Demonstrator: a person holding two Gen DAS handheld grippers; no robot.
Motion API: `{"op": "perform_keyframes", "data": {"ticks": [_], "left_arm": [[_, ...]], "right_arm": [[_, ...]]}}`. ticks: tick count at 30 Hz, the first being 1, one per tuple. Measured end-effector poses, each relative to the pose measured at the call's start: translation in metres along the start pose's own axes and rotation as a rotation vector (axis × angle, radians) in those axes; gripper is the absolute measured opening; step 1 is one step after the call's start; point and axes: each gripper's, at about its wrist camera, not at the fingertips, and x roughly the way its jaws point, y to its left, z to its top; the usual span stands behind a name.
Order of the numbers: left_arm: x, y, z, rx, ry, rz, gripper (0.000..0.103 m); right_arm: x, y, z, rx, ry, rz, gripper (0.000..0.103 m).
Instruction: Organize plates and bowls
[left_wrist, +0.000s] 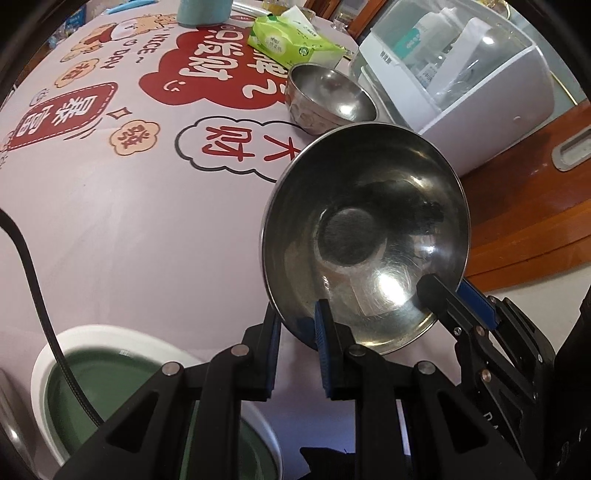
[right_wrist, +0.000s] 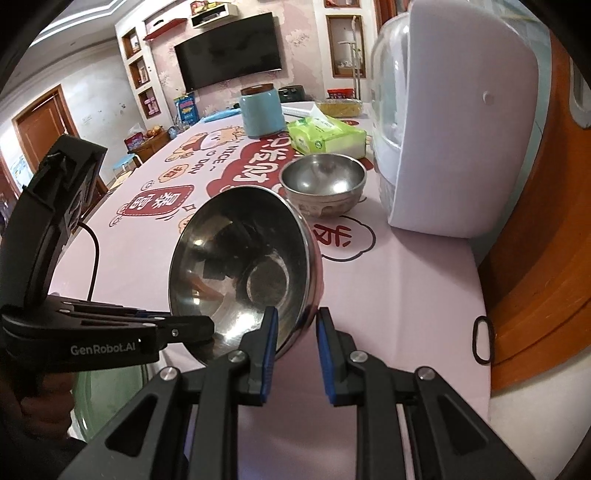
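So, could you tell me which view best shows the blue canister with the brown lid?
The right wrist view: the blue canister stands whole there, brown lid included, beside the green tissue pack. The left wrist view catches only its lower part, cut off at the top edge.

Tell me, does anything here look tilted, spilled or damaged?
Only the steel bowl looks odd: it is tipped steeply, with both the left gripper and right gripper clamped on its rim. Nothing spilled or damaged shows. The second steel bowl sits upright.

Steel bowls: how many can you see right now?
2. One steel bowl tilted, clamped by both hand-held grippers; another steel bowl upright on the table beside the white appliance.
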Motion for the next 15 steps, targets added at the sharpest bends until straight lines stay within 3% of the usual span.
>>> {"op": "perform_keyframes", "data": {"ticks": [15], "left_arm": [[-0.039,0.018,-0.028,-0.039,-0.054,0.001,0.016]], "right_arm": [[-0.026,0.036,-0.005,-0.141,-0.029,0.025,0.021]]}}
